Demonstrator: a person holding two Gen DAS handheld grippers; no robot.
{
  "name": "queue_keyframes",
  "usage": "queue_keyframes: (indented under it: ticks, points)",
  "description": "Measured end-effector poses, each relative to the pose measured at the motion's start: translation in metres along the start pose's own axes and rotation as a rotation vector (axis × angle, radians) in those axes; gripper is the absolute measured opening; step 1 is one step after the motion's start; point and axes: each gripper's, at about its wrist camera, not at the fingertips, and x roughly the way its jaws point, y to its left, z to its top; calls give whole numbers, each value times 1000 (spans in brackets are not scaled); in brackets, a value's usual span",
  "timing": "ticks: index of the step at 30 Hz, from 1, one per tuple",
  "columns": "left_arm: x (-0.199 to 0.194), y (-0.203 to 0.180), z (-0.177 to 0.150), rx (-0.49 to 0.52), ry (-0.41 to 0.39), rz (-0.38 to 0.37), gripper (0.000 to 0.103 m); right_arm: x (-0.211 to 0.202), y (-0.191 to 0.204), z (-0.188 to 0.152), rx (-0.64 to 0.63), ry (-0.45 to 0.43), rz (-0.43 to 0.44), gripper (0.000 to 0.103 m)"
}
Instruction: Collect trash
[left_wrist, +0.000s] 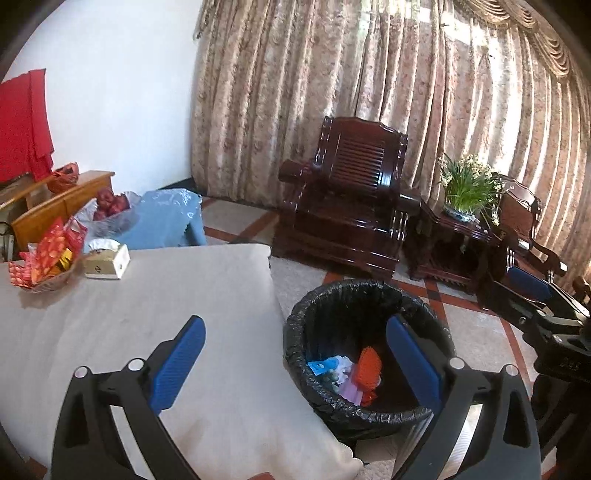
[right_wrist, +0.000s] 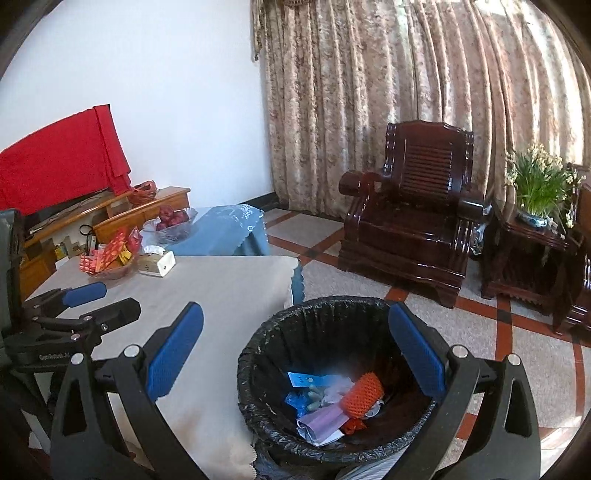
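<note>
A bin lined with a black bag (left_wrist: 325, 302) (right_wrist: 280, 321) stands on the floor beside the table's right edge. Inside it lie an orange foam net (left_wrist: 367, 369) (right_wrist: 364, 393), blue and white wrappers (right_wrist: 306, 382) and a purple paper (right_wrist: 325, 424). My left gripper (left_wrist: 295, 332) is open and empty, over the table edge and the bin. My right gripper (right_wrist: 295, 328) is open and empty above the bin; it also shows at the right edge of the left wrist view (left_wrist: 532, 284). My left gripper shows at the left of the right wrist view (right_wrist: 103, 299).
The table has a cream cloth (left_wrist: 166, 314) (right_wrist: 221, 288). At its far end are a basket of red packets (left_wrist: 48, 258) (right_wrist: 110, 258), a tissue box (left_wrist: 107, 260) (right_wrist: 159, 262) and a bowl of apples (left_wrist: 110, 210). Dark wooden armchairs (left_wrist: 351, 195) and a potted plant (left_wrist: 467, 188) stand behind.
</note>
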Motion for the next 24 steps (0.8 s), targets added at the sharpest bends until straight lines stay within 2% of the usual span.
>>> queue_keyframes:
  ticks: [12,24]
  points:
    - [-22,2,-2,8,-39,22,97,-9,12,2,-27,-19,5,98]
    - [-25,4,-3,8,-44,27,97,-8,17,2,-35,-19,8,98]
